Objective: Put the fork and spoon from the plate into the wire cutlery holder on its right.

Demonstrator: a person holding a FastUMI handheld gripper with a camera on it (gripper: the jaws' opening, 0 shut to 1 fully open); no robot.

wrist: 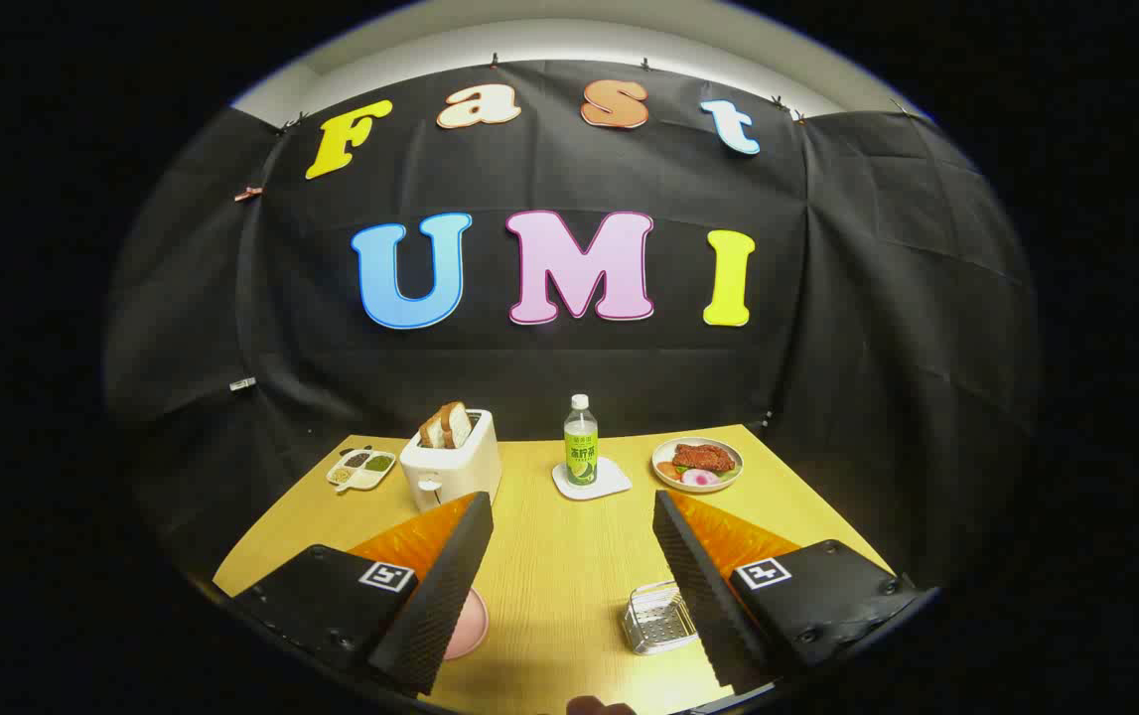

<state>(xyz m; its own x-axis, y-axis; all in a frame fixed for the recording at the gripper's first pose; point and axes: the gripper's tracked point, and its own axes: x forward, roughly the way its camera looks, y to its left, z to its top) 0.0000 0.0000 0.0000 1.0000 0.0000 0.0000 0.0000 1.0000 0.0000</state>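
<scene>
Wire cutlery holder [658, 618] sits near the front edge of the worktop [559, 556], right of centre, touching the inner face of the right finger in this view; its perforated metal floor is visible and nothing can be seen inside it. Pink plate [468, 624] lies near the front edge, left of centre, mostly hidden behind the left finger; only a curved sliver of rim shows, so I cannot tell what lies on it.

Gripper [574, 521]: fingers spread wide, holding nothing, raised above the front part of the worktop with bare wood between them. Each finger body carries a square black-and-white marker.

Rear edge of worktop, left to right:
- Small divided tray [361, 468] near the rear left corner, with compartments holding dark, green and pale contents; too small to identify.
- White toaster [450, 465] just beside it, with two bread slices [447, 425] standing up out of the slots.
- Clear bottle [581, 442], white cap, green label with writing too small to read, greenish drink inside; it stands upright on a white coaster [591, 481] around mid-rear.
- White dish [697, 464] toward the rear right corner, holding a reddish-brown piece of meat with bits of green, orange and pink-white garnish along its front.

A rounded object, possibly a fingertip, shows at the very front edge; unclear.
</scene>
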